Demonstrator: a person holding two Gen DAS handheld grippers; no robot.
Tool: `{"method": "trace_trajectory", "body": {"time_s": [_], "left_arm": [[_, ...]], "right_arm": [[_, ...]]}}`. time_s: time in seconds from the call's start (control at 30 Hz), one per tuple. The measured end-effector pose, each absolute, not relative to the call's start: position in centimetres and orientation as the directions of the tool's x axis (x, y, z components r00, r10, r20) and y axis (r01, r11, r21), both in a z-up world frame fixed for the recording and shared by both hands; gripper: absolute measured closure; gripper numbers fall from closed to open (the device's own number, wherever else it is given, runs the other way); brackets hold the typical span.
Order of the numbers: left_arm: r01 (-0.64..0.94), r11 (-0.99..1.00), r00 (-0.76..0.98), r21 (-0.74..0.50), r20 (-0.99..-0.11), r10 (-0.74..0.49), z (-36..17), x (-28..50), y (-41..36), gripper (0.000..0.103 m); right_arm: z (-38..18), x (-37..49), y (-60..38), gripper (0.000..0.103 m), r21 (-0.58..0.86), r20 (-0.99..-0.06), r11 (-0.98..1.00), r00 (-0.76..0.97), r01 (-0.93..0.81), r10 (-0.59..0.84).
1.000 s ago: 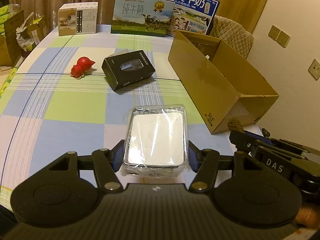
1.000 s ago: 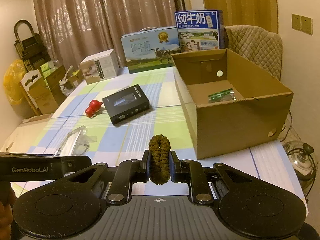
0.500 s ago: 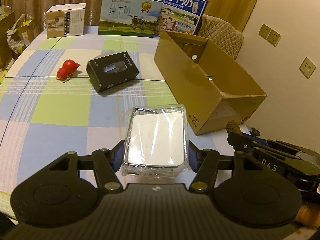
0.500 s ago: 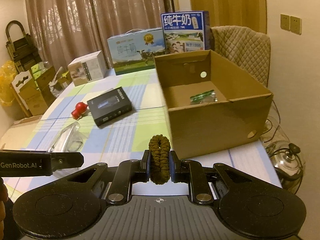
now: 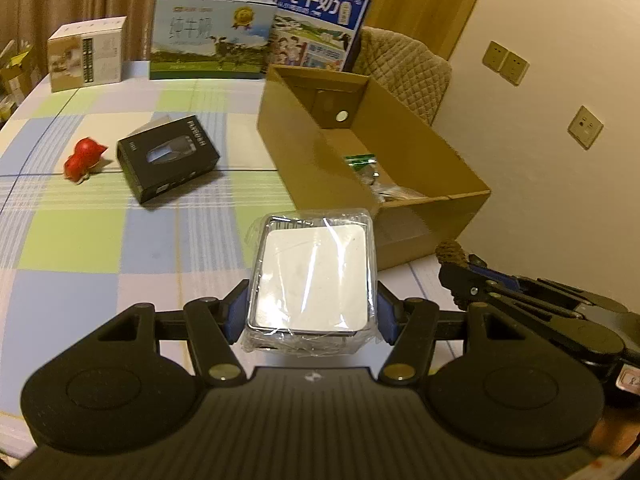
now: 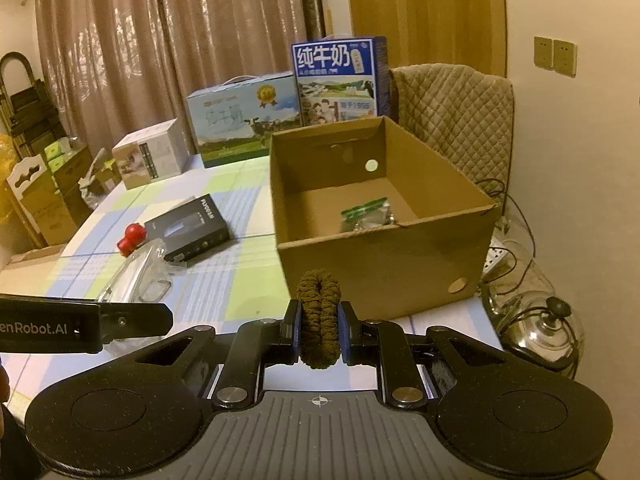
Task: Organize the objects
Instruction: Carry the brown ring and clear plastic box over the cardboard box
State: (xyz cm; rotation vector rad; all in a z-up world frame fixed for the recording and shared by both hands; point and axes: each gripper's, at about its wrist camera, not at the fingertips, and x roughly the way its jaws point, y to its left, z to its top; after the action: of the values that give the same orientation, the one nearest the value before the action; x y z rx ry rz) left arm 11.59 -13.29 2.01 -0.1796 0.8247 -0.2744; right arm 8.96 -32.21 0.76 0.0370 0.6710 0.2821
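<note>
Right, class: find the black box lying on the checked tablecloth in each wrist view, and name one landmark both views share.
Left wrist view: the black box lies upper left of centre, right of the red toy.
Right wrist view: the black box sits left of centre, just right of the red toy.
Shared landmark: the open cardboard box.

Black tongs (image 5: 312, 312) with blue pads (image 5: 235, 312), seemingly brass screws.

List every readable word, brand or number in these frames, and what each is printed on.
"纯牛奶": blue milk carton.
"纯牛奶", faint: landscape milk box.
"enRobot.AI", cut off: left gripper body.
Black box lettering, white box print, carton's small print: too blurred.
</note>
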Motion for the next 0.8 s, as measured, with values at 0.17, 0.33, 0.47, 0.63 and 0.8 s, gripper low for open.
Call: {"method": "trace_trajectory", "body": {"time_s": [0.17,0.33,0.47,0.63,0.8], "left_arm": [[0.201,0.945,0.644,-0.258,-0.692,-0.326,2.5,12.1,-14.7,0.046],[0.228,0.939,0.645,-0.256,-0.683,-0.343,3.3,12.8,-15.8,0.046],[0.251,0.935,0.647,-0.249,-0.675,-0.354,4.0,13.6,-16.8,0.046],[0.267,0.931,0.654,-0.251,-0.662,-0.366,5.3,15.5,-17.8,0.046],[0.278,0.926,0.656,-0.254,-0.654,-0.376,6.5,18.0,-18.9,0.046]], "right_arm": [[1.2,9.2,-33.2,0.088,0.114,-0.602,0.965,0.756,-0.238,0.258],[2.0,9.9,-34.1,0.088,0.103,-0.592,0.966,0.766,-0.239,0.252],[3.2,10.9,-35.0,0.088,0.092,-0.577,0.967,0.779,-0.238,0.247],[4.7,13.1,-36.1,0.088,0.081,-0.57,0.966,0.784,-0.244,0.246],[5.8,15.9,-37.0,0.088,0.079,-0.572,0.966,0.783,-0.245,0.245]]}}
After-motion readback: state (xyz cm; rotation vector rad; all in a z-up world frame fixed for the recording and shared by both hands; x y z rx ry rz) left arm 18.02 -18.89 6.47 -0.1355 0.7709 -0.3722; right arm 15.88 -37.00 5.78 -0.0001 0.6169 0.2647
